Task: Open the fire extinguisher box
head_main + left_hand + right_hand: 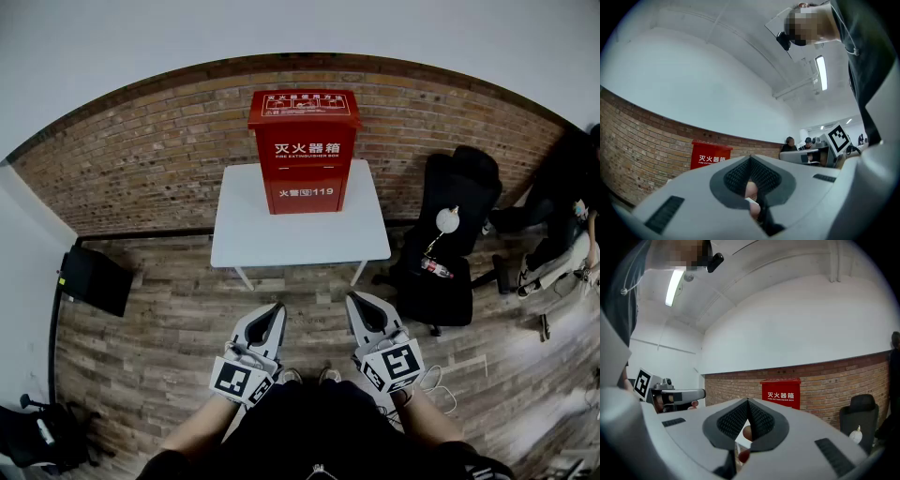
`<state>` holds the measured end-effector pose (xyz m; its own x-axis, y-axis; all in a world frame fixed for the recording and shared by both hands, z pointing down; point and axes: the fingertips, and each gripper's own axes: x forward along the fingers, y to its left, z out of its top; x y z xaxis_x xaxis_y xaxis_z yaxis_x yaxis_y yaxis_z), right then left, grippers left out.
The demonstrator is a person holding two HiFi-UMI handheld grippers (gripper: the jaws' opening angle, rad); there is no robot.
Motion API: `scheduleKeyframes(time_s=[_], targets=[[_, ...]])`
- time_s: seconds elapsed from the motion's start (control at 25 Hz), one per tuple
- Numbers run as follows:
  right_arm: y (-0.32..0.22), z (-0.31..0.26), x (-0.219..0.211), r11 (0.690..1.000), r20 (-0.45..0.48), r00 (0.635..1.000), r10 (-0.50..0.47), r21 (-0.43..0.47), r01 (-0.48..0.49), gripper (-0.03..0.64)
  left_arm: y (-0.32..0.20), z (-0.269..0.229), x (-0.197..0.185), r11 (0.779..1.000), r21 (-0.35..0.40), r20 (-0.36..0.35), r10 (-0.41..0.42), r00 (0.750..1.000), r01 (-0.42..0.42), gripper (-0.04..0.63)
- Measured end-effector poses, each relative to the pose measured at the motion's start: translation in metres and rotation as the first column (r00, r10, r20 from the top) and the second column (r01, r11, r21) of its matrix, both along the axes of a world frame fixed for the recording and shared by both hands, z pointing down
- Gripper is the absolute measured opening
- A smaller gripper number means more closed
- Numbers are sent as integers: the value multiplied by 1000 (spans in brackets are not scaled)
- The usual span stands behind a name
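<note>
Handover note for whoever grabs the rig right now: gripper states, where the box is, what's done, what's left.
Left gripper: jaws shut, empty, held level in front of the person, short of the table.
Right gripper: same, jaws shut, empty, beside the left one.
Fire extinguisher box: red, upright at the back of the white table, by the brick wall. It is closed.
Done: nothing, neither gripper is at the box.
Left: step up to the table, bring a gripper to the box and open it. Where the latch sits can't be made out from here.
</note>
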<state>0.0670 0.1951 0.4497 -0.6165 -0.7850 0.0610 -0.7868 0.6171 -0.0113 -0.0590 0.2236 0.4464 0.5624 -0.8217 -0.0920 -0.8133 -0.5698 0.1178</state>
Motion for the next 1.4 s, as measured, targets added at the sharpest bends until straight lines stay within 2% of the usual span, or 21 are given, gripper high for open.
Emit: scheduleKeyframes(time_s=[0.44, 0.96, 1.24, 1.4], targets=[[-4, 1, -25, 1000, 18, 1000, 6, -11, -5, 19, -6, 9, -27, 1000, -14, -9, -6, 1000, 6, 49], [-17, 8, -54, 997, 28, 997, 66, -39, -65, 18, -20, 20, -57, 999, -20, -20, 31, 999, -31, 49], [-24, 23, -49, 988, 20, 992, 123, -99, -120, 19, -33, 26, -63, 998, -38, -29, 43, 999, -45, 49], [-38, 25, -45, 987, 27, 991, 133, -95, -130, 20, -47, 31, -61, 998, -44, -26, 45, 999, -46, 49]])
